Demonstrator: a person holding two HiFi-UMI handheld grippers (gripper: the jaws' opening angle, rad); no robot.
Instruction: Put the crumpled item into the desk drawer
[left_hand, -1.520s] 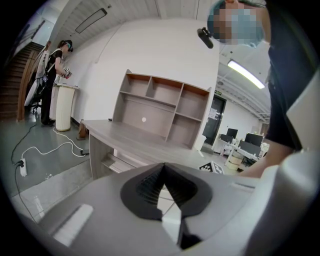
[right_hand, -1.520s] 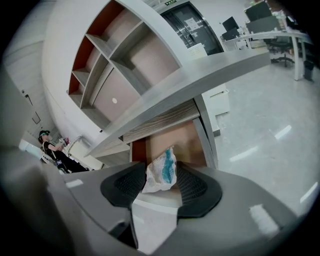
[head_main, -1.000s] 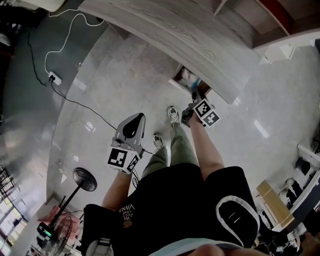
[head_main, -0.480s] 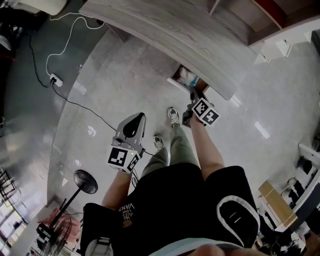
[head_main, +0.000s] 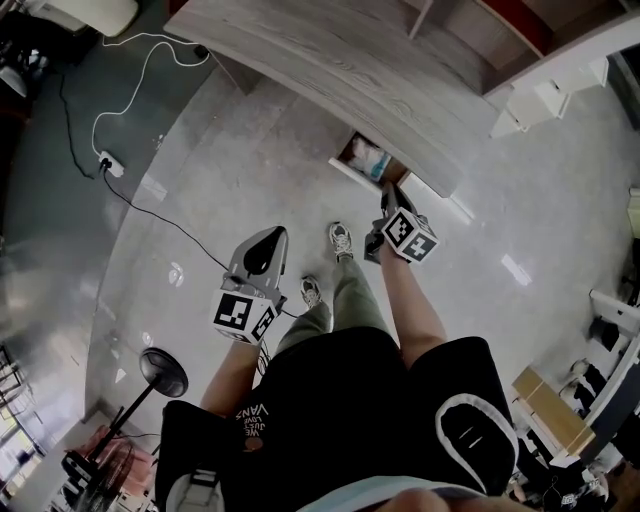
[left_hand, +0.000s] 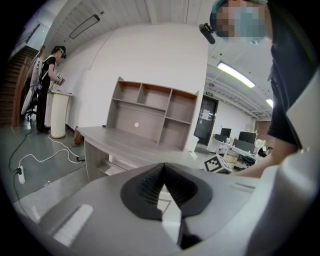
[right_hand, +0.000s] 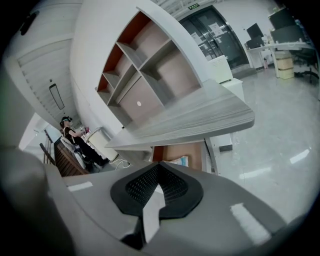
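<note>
1. Right gripper (head_main: 387, 193) is being held just short of the open drawer (head_main: 352, 176), tips aimed at it. Its jaws have just been closing and are being kept pressed together now, with nothing caught between them.
2. Crumpled item (head_main: 368, 159) is being seen lying inside the drawer as a pale, bluish-white wad. It's not being touched by either tool. The same wad is being picked up in the right gripper view, tucked under the desk top.
3. Left gripper (head_main: 272, 238) is being held further back over the shiny floor (head_main: 200, 190), well apart from the drawer and beside the person's leg. Its jaws are being kept together too, empty.
4. Drawer is being left pulled out from under the grey wood-grain desk (head_main: 330, 70).
5. Off to the left, a black cable (head_main: 150, 208) is being trailed across the floor from a power strip (head_main: 110, 161).
</note>
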